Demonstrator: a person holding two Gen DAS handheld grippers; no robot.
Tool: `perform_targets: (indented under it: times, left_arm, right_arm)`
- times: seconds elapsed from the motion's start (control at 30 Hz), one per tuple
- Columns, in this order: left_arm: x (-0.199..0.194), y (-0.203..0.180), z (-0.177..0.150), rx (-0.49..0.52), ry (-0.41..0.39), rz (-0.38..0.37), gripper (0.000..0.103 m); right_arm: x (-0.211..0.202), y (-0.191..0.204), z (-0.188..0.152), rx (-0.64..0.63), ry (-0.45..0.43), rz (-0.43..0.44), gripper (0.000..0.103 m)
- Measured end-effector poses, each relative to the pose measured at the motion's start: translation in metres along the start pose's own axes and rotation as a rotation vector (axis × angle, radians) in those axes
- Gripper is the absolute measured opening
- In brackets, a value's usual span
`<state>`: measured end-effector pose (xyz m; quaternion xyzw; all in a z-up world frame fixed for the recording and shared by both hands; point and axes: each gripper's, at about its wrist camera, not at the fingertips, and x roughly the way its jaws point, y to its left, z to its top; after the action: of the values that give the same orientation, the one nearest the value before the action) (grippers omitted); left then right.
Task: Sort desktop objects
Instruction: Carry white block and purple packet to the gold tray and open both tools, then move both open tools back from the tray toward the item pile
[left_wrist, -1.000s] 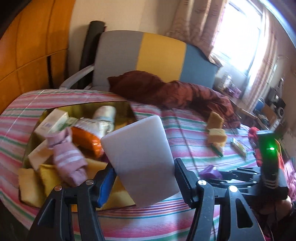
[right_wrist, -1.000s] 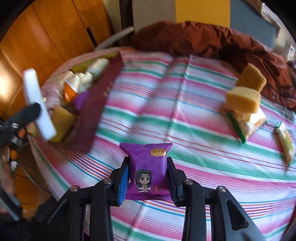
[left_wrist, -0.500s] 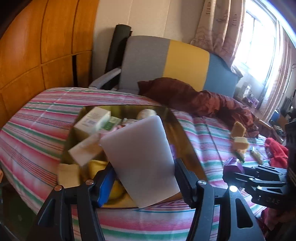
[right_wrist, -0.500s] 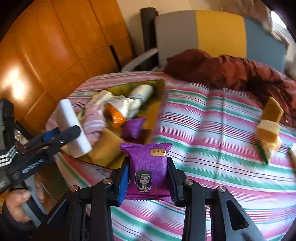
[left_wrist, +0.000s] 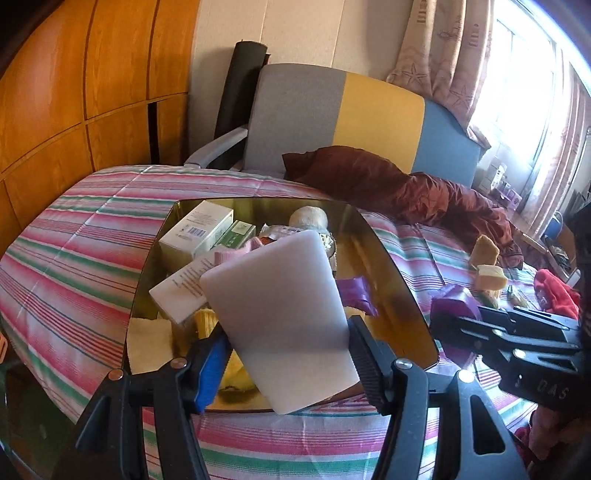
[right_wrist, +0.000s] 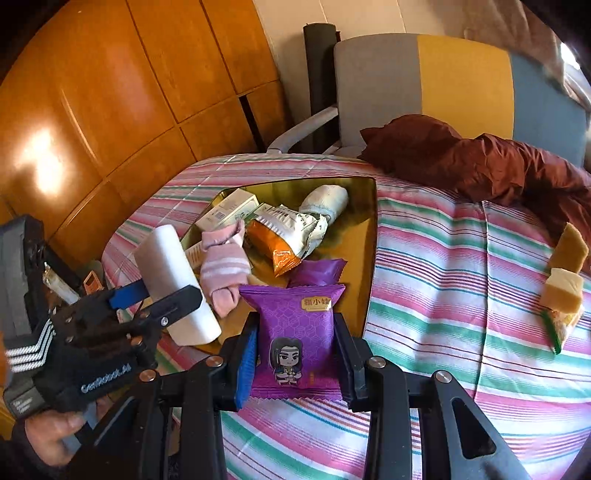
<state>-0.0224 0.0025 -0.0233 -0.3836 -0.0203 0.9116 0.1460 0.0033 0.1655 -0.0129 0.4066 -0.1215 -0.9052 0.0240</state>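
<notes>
A gold tray (left_wrist: 391, 273) (right_wrist: 369, 236) sits on the striped cloth and holds boxes, a pink sock (right_wrist: 225, 266), a white sock, an orange snack bag (right_wrist: 280, 240) and a purple packet (right_wrist: 317, 271). My left gripper (left_wrist: 286, 354) (right_wrist: 162, 291) is shut on a white sponge block (left_wrist: 284, 314) (right_wrist: 177, 280), held above the tray's near edge. My right gripper (right_wrist: 295, 354) is shut on a purple snack packet (right_wrist: 297, 332) with a cartoon figure, just in front of the tray's near right corner; in the left wrist view that packet (left_wrist: 454, 301) shows at the right.
Yellow sponge pieces (right_wrist: 567, 273) (left_wrist: 487, 266) and a green-edged packet (right_wrist: 554, 325) lie on the cloth at the right. A crumpled maroon cloth (right_wrist: 480, 162) lies at the back, before a grey, yellow and blue chair (left_wrist: 351, 114). Wooden panels stand at the left.
Both grippers have swung left toward the tray, each keeping its load. The right one rose, so the tray now lies straight ahead of the purple packet.
</notes>
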Motion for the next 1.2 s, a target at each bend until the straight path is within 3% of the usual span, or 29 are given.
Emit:
perform_targets:
  times: [0.3,0.53,0.63,0.73,1.07,1.2]
  left_arm:
    - [0.011,0.002,0.003,0.019,0.025,-0.026,0.063]
    - [0.02,-0.008,0.026,0.032,0.0,-0.061,0.064]
    - [0.035,-0.008,0.036,0.01,0.024,-0.087,0.067]
    - [0.051,-0.005,0.038,-0.023,0.072,-0.086,0.068]
    - [0.073,-0.011,0.026,-0.049,0.13,-0.149,0.073]
    - [0.067,-0.015,0.03,-0.045,0.093,-0.114,0.074]
  right_arm:
    - [0.012,-0.005,0.009,0.025,0.001,-0.007,0.037]
    - [0.018,-0.009,0.009,0.045,0.007,0.001,0.038]
    - [0.022,-0.01,0.011,0.043,0.004,0.003,0.042]
    - [0.029,-0.011,0.009,0.035,0.0,-0.024,0.055]
    - [0.038,-0.022,-0.002,0.065,0.035,-0.031,0.055]
    - [0.036,-0.022,-0.005,0.068,0.034,-0.037,0.055]
